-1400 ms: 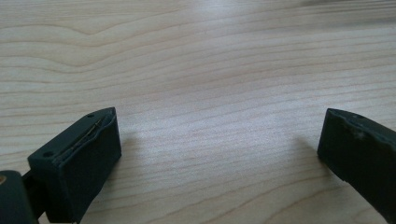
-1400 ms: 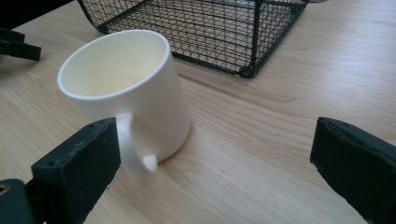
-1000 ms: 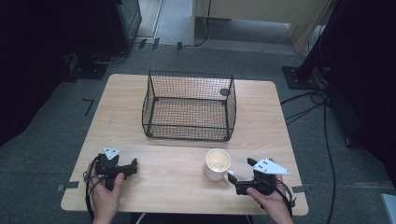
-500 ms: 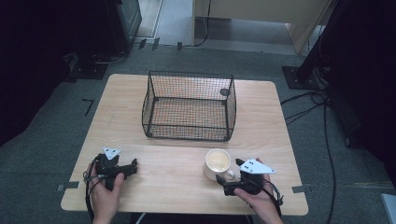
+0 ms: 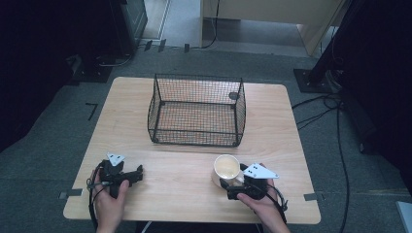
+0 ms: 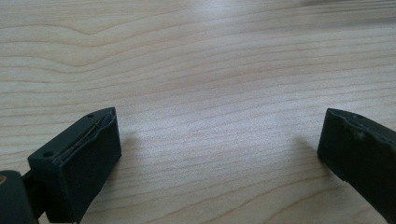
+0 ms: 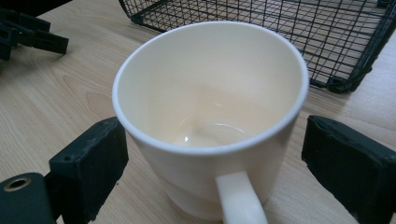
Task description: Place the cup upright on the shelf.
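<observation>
Right hand-held gripper (image 7: pixel 215 158) spread astride mug (image 7: pixel 210 116), jaws flanking its body, handle toward camera, ready to pinch.

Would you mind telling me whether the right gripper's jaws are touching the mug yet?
Apart. In the right gripper view, the right gripper straddles the mug, with table visible between the right jaw and the mug's wall.

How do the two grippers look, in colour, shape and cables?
Both are black. The left gripper and right gripper each carry a pale three-cornered plate on top and trail a thin black cable. Their jaws are blocky, dark pads with small screw holes.
</observation>
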Action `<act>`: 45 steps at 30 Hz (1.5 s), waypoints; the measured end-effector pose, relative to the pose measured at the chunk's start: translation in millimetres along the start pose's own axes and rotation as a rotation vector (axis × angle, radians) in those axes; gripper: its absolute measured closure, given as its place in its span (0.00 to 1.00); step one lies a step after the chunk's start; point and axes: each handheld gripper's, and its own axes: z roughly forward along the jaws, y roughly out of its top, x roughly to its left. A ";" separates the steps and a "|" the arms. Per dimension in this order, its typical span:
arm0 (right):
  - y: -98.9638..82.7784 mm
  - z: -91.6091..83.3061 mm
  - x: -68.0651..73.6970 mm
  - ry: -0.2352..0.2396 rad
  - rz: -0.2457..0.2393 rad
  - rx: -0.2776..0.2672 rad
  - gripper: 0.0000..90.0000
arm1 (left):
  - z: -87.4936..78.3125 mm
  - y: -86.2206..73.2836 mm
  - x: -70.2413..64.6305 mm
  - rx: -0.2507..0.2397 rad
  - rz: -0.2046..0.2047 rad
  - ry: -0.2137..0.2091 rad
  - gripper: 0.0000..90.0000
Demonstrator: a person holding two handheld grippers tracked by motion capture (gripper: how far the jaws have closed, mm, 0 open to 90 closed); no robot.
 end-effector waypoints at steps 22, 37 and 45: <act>4.0 25.3 5.3 -0.044 -0.010 0.005 0.03 | 0.0 0.0 0.0 0.000 0.000 0.000 0.00; 2.6 29.3 11.8 -0.100 -0.083 -0.031 0.10 | 0.0 0.0 0.0 0.000 0.000 0.000 0.00; 3.1 26.4 15.0 -0.095 -0.091 -0.069 0.10 | 0.0 0.0 0.0 0.000 0.000 0.000 0.00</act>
